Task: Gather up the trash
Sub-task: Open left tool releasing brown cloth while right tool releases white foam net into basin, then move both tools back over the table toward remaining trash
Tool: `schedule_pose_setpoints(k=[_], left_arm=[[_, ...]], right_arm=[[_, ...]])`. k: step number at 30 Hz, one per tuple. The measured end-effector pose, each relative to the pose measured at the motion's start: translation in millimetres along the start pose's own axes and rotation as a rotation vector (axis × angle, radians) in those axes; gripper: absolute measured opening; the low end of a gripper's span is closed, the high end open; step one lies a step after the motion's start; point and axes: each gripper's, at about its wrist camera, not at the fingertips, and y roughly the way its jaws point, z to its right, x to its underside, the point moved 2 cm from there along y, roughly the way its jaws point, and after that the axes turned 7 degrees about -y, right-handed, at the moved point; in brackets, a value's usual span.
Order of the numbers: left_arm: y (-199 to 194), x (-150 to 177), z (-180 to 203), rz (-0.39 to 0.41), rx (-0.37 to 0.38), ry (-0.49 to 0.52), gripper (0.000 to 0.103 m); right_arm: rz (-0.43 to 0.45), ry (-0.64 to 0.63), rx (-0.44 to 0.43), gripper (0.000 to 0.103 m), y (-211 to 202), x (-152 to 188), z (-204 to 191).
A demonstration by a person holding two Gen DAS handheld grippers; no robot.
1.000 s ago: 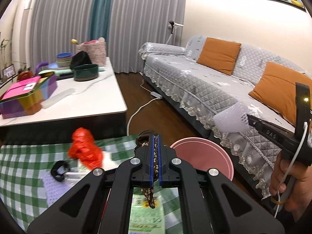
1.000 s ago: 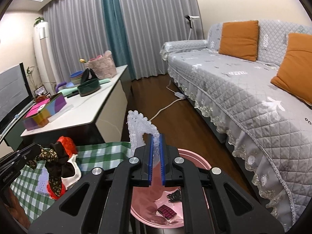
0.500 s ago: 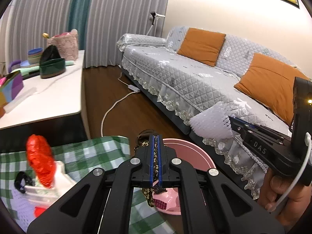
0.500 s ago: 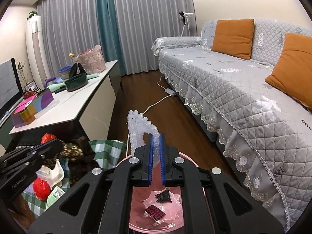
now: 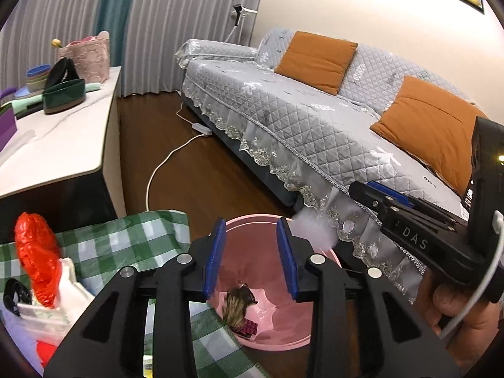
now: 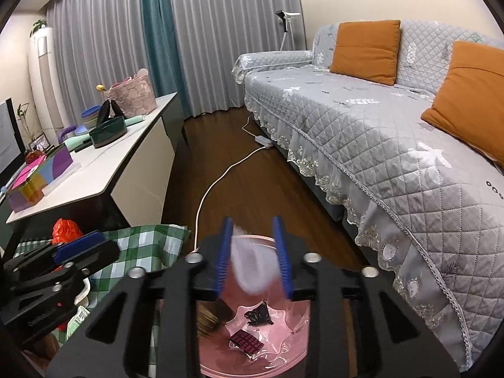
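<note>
On the checked cloth at the left, red trash waits. A moment ago both claws pinched trash; now the left claw is opening, empty, its dark scrap in the pink bin. The right claw is opening too, its white wrap falling loose between the pads toward the bin, so two pieces are collected.

Bin on floor between checked cloth left, sofa right
</note>
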Motion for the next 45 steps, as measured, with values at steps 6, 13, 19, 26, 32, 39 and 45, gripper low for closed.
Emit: schedule_pose_setpoints(k=[6, 13, 19, 26, 32, 39, 45], left_arm=[[-31, 7, -10, 0.033, -0.035, 0.001, 0.055], [-86, 20, -29, 0.109, -0.112, 0.018, 0.060], [-140, 28, -63, 0.155, -0.200, 0.014, 0.060], [-191, 47, -117, 0.204, -0.302, -0.064, 0.060], [-193, 77, -157, 0.173, -0.378, -0.164, 0.055], [-188, 91, -192, 0.142, -0.433, -0.212, 0.053], [-172, 104, -223, 0.095, -0.457, -0.283, 0.053]], right_arm=[[0.008, 0.009, -0.031, 0.036, -6, -1, -10], [0.031, -0.026, -0.116, 0.036, -19, 0, -44], [0.044, -0.061, -0.220, 0.036, -31, 3, -84], [0.046, -0.115, -0.350, 0.035, -36, 8, -135], [0.014, -0.144, -0.438, 0.028, -28, 15, -171], [-0.063, -0.158, -0.549, 0.027, -5, 26, -214], [-0.141, -0.207, -0.599, 0.028, 20, 43, -245]])
